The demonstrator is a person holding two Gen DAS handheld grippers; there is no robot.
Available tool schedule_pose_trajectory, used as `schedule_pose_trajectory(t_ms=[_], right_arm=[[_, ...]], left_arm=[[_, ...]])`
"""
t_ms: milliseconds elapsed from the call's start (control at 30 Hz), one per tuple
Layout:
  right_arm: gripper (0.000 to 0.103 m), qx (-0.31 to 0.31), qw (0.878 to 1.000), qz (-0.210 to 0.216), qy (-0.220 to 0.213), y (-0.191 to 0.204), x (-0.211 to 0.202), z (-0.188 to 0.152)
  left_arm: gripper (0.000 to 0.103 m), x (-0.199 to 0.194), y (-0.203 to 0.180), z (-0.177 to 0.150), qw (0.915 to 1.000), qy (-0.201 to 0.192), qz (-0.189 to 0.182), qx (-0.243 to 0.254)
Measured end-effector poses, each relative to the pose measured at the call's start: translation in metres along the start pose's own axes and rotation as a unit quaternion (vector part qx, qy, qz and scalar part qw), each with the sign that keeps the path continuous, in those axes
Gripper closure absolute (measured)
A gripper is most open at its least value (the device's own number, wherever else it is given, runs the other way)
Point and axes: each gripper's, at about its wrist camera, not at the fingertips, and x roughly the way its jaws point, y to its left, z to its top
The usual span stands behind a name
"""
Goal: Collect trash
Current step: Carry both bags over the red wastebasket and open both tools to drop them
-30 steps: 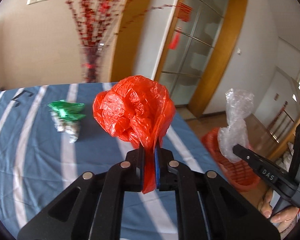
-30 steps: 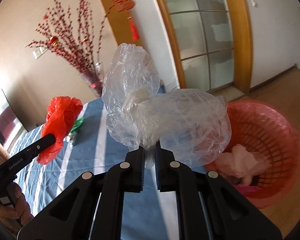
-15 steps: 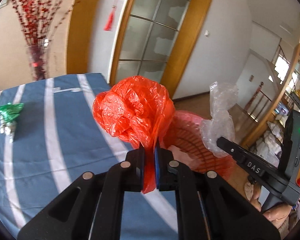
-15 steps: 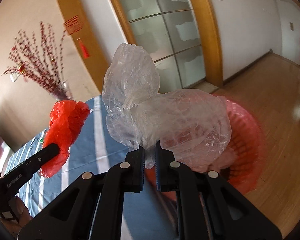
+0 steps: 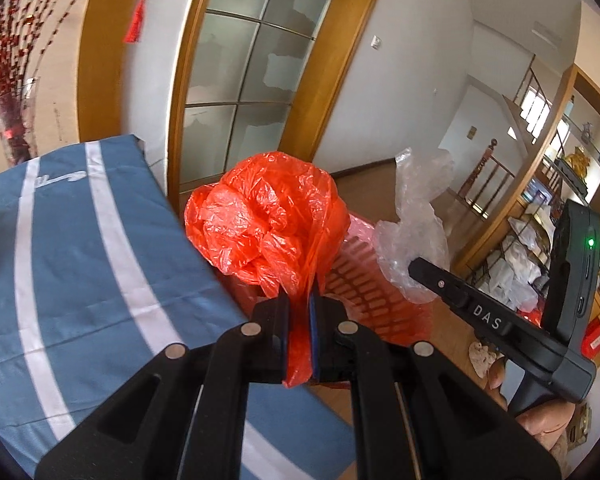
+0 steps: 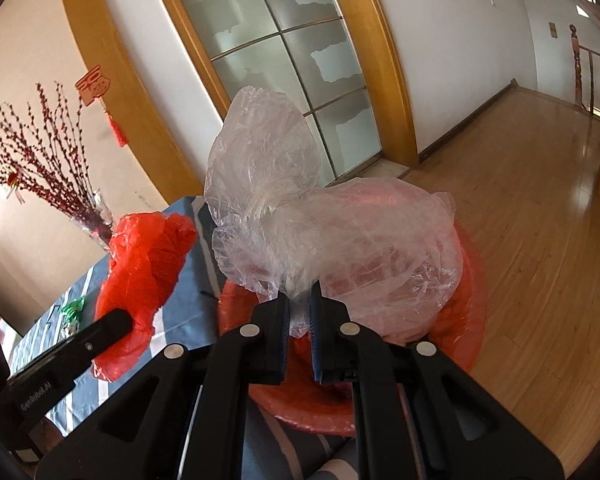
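My left gripper (image 5: 299,300) is shut on a crumpled red plastic bag (image 5: 268,224), held up past the table's right edge, in front of the red basket (image 5: 364,280). My right gripper (image 6: 299,300) is shut on a crumpled clear plastic bag (image 6: 320,224), held directly above the red basket (image 6: 466,320) on the floor. The red bag (image 6: 144,268) also shows in the right wrist view at left, and the clear bag (image 5: 416,228) in the left wrist view at right. A green wrapper (image 6: 72,310) lies on the table, far left.
A blue cloth with white stripes covers the table (image 5: 80,240). A glass vase of red branches (image 6: 92,220) stands at the table's far end. A glass door with a wood frame (image 6: 284,64) stands behind. Wood floor (image 6: 540,200) spreads right. Shelves (image 5: 548,208) stand far right.
Both grippers have swung right, from over the table to the red basket beside it, each still holding its bag. The green wrapper has slid out of the left wrist view.
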Motion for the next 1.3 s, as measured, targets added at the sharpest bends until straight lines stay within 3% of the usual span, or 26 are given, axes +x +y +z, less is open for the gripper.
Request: schedule_pose_trajectory(t_ms=[400,767,1000,1300], right_arm=[[0.094,0.020,1.000,-0.002,0.002,-0.025,0.010,0.008],[0.091,0.038,0.999,0.003,0.006,-0.031,0.020,0.010],[0.079,0.069,0.997,0.015,0.021,-0.042,0.025,0.007],[0.069,0.071,0.997,-0.001,0.018,-0.044,0.021,0.005]], left_arm=[[0.094,0.038,-0.018,0.000,0.9992,0.026,-0.025,0.016],[0.092,0.067,-0.021,-0.006,0.9976,0.057,-0.040,0.000],[0.076,0.075,-0.012,-0.010,0.9971,0.069,-0.031,-0.010],[0.065,0.066,0.009,-0.013,0.9977,0.064,-0.006,-0.020]])
